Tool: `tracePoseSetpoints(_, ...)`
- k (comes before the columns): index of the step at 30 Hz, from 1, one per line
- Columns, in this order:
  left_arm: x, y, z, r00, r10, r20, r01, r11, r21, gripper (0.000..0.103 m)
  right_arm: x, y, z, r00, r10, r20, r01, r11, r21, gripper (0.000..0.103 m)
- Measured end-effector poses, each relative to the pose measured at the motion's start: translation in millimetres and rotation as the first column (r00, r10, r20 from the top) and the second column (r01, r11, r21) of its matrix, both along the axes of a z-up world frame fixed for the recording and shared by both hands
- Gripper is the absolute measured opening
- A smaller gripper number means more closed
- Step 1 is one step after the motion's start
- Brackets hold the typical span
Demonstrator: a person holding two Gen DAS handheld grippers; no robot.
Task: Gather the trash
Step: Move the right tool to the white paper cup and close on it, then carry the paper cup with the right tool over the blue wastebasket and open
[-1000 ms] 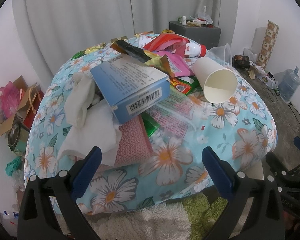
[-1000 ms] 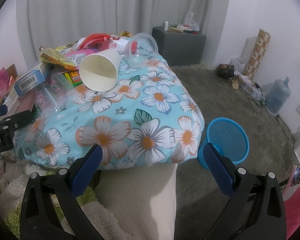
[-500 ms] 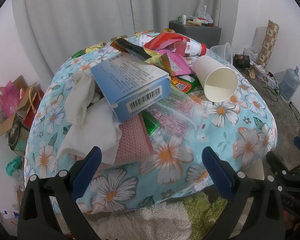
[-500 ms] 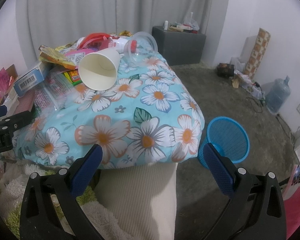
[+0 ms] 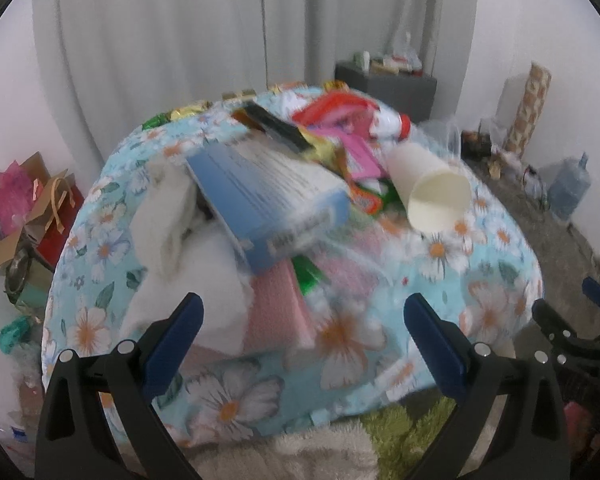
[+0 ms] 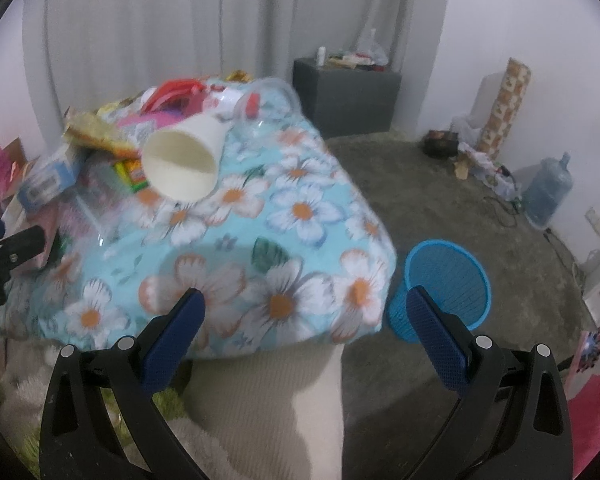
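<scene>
both views have gone blurry and the pile sits a touch closer than a second ago, so the grippers seem to be starting in; nothing is collected yet

the soft table under a pale blue cloth printed with white flowers carries the trash heap. the round blue mesh plastic bin stands empty on the floor just beside its corner. a stiff blue cardboard box lies tilted on crumpled white tissue. a smooth white paper cup lies on its side near glossy crinkled wrappers

left gripper and right gripper both hold their jaws wide apart, gripping nothing
</scene>
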State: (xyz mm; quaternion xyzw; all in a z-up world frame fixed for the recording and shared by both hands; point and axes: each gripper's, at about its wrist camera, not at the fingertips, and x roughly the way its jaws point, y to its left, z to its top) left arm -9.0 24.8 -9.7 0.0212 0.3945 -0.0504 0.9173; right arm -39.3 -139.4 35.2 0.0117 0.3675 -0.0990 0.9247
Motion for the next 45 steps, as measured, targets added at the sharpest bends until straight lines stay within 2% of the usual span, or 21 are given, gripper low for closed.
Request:
tracePoseSetpoints(3,2.5,21.4,10.1,0.998,0.011,0.058,-0.007,0.997,-0.075,0.099,4.3,-6.4,11.0,0.999,-0.013,0.041,0.012,1.0,0.016,0.096)
tracePoseSetpoints(6,7.8,43.6,17.8,0.994,0.019,0.107,-0.005,0.992,-0.129,0.099,13.5,-16.2,24.1,0.996,-0.015,0.083,0.008,0.997,0.079,0.096)
tracePoseSetpoints(9,20.8,57.1,23.0,0.99,-0.025,0.138,0.048,0.985,-0.165,0.099,25.5,-18.8,36.0,0.993,-0.016,0.119,-0.001,0.99,0.143,0.096)
tracePoseSetpoints(13,44.8,68.7,27.1,0.986,-0.121,0.118,0.147,0.96,-0.238,0.099,42.4,-6.2,38.9,0.99,0.019,0.136,-0.04,0.987,0.156,0.093)
tracePoseSetpoints(18,80.2,66.9,33.7,0.988,-0.15,0.044,0.157,0.941,-0.299,0.099,58.3,7.8,28.5,0.995,0.056,0.087,-0.068,0.987,0.145,0.083)
tracePoseSetpoints(25,109.0,62.4,49.4,0.979,-0.183,0.094,0.203,0.932,-0.299,0.099,76.4,9.9,21.1,0.995,0.081,0.051,-0.089,0.982,0.165,0.07)
tracePoseSetpoints(28,126.0,61.9,49.3,0.982,-0.174,0.075,0.189,0.932,-0.308,0.097,86.7,11.7,18.5,0.993,0.11,0.044,-0.116,0.977,0.176,0.064)
tracePoseSetpoints(31,139.9,62.4,50.0,0.988,-0.146,0.044,0.152,0.937,-0.314,0.091,95.2,12.7,15.8,0.99,0.137,0.035,-0.141,0.974,0.176,0.062)
tracePoseSetpoints(34,146.7,59.5,60.1,0.988,-0.145,0.052,0.154,0.936,-0.317,0.088,97.7,11.9,16.7,0.985,0.163,0.049,-0.17,0.969,0.181,0.059)
tracePoseSetpoints(36,152.1,49.8,71.2,0.981,-0.186,0.06,0.195,0.933,-0.301,0.086,99.8,12.3,15.4,0.983,0.179,0.05,-0.186,0.965,0.187,0.054)
tracePoseSetpoints(38,160.1,35.8,85.7,0.964,-0.26,0.052,0.263,0.915,-0.306,0.083,104.1,13.9,12.4,0.979,0.197,0.047,-0.203,0.96,0.195,0.043)
tracePoseSetpoints(41,177.0,6.2,107.3,0.928,-0.371,0.021,0.359,0.878,-0.316,0.08,110.8,14.5,6.1,0.974,0.222,0.048,-0.227,0.951,0.211,0.024)
tracePoseSetpoints(42,184.4,-8.2,112.1,0.911,-0.411,-0.005,0.389,0.866,-0.313,0.077,113.5,14.2,3.1,0.973,0.228,0.041,-0.231,0.949,0.214,0.011)
tracePoseSetpoints(43,188.4,-16.0,113.3,0.901,-0.433,-0.021,0.405,0.858,-0.316,0.076,115.8,13.5,0.9,0.973,0.23,0.037,-0.232,0.949,0.215,0.006)
tracePoseSetpoints(45,197.9,-42.1,115.0,0.872,-0.487,-0.049,0.45,0.838,-0.307,0.074,117.2,10.9,-0.9,0.974,0.224,0.042,-0.228,0.95,0.213,0.002)
